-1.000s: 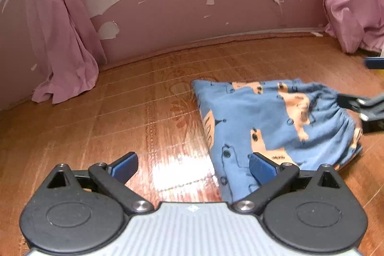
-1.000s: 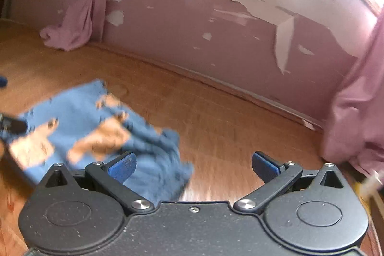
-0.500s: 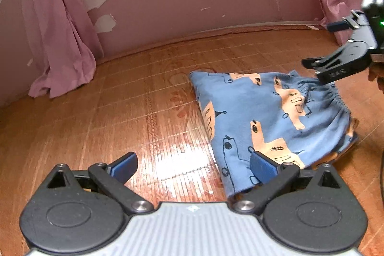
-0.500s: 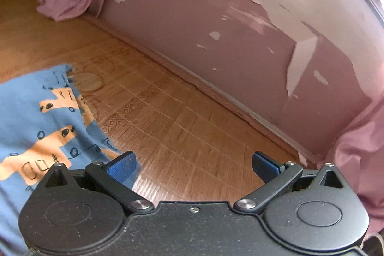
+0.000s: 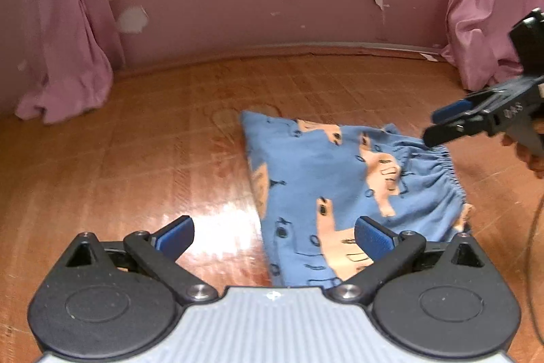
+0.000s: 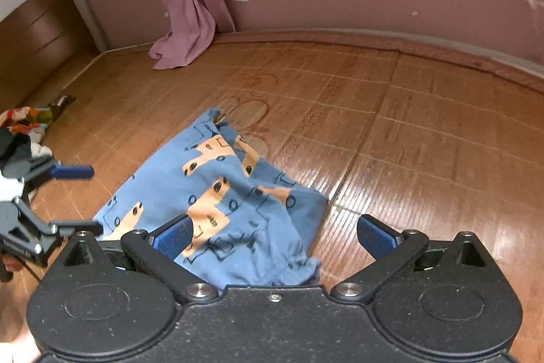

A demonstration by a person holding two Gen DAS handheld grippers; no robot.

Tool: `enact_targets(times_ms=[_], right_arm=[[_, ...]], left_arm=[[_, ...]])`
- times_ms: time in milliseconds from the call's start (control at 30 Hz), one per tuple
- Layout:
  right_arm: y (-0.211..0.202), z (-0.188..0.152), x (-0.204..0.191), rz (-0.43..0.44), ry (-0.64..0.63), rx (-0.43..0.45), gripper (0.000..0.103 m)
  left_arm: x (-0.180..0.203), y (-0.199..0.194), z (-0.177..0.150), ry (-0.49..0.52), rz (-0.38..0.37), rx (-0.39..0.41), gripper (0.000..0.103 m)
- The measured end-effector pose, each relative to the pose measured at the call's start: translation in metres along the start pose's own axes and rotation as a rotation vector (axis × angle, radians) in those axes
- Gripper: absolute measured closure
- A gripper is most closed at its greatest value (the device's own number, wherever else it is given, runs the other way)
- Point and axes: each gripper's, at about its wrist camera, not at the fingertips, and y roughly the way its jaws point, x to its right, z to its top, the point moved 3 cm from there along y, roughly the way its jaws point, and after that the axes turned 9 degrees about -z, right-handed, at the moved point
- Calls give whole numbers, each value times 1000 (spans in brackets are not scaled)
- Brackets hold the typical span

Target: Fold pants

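Found the pants lying flat and folded on the brown wood-patterned surface, blue with orange animal prints, gathered waistband turned toward the right claw's side. Saw the left claw released, blue pads spread wide, gripping nothing, hovering over the near edge of the cloth with its right pad above the fabric and its left pad above bare surface. Saw the right claw likewise released and empty, its left pad over the crumpled waistband end, its right pad over bare surface. Caught the right claw again in the left view, raised just above the waistband's far corner, with part of a hand behind it. Caught the left claw in the right view at the pants' opposite end, jaws parted. Noted a pink wall with peeling paint behind, pink curtains at both sides, and a heap of colourful cloth well apart from the pants.
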Motion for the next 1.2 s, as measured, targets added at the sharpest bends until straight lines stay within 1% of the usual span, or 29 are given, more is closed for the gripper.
enact_targets(times_ms=[67, 133, 167, 300, 400, 500, 600, 667, 700, 733, 833, 967, 1033, 1067, 1100, 1133, 1167, 1200], right_arm=[[7, 6, 4, 21, 18, 2, 3], [14, 10, 6, 61, 41, 6, 10], [18, 11, 9, 73, 48, 5, 10], [34, 13, 11, 65, 33, 9, 16], [41, 11, 13, 72, 36, 27, 16], [50, 5, 11, 85, 46, 20, 16], [52, 1, 7, 73, 34, 51, 16], [51, 0, 9, 78, 59, 62, 18], [50, 0, 11, 81, 75, 70, 22], [49, 0, 13, 77, 83, 76, 28], [45, -1, 15, 68, 94, 90, 40], [42, -7, 17, 63, 110, 82, 46], [40, -10, 20, 69, 135, 79, 51], [39, -12, 21, 71, 148, 79, 53], [38, -14, 21, 72, 160, 81, 55], [37, -15, 21, 73, 170, 84, 63], [37, -17, 20, 80, 176, 80, 67], [36, -18, 18, 88, 177, 79, 69]], left_arm=[[-3, 3, 0, -32, -35, -11, 0], [-8, 6, -1, -71, -56, -20, 1], [-10, 7, -2, -90, -62, -24, 1], [-20, 10, -4, -149, -78, -34, 1], [-25, 12, -5, -161, -77, -39, 1], [-27, 15, -8, -173, -82, -53, 1], [-29, 18, -11, -190, -87, -68, 1], [-31, 19, -12, -200, -100, -75, 1], [-31, 19, -13, -204, -112, -76, 3], [-30, 18, -13, -207, -126, -74, 5], [-29, 18, -12, -214, -154, -71, 11], [-31, 19, -14, -252, -181, -79, 24], [-32, 17, -14, -256, -179, -74, 29], [-32, 17, -15, -257, -181, -74, 34], [-32, 17, -15, -260, -183, -76, 39], [-32, 16, -16, -263, -184, -76, 40], [-31, 16, -16, -265, -184, -78, 43], [-32, 16, -16, -268, -188, -80, 49]])
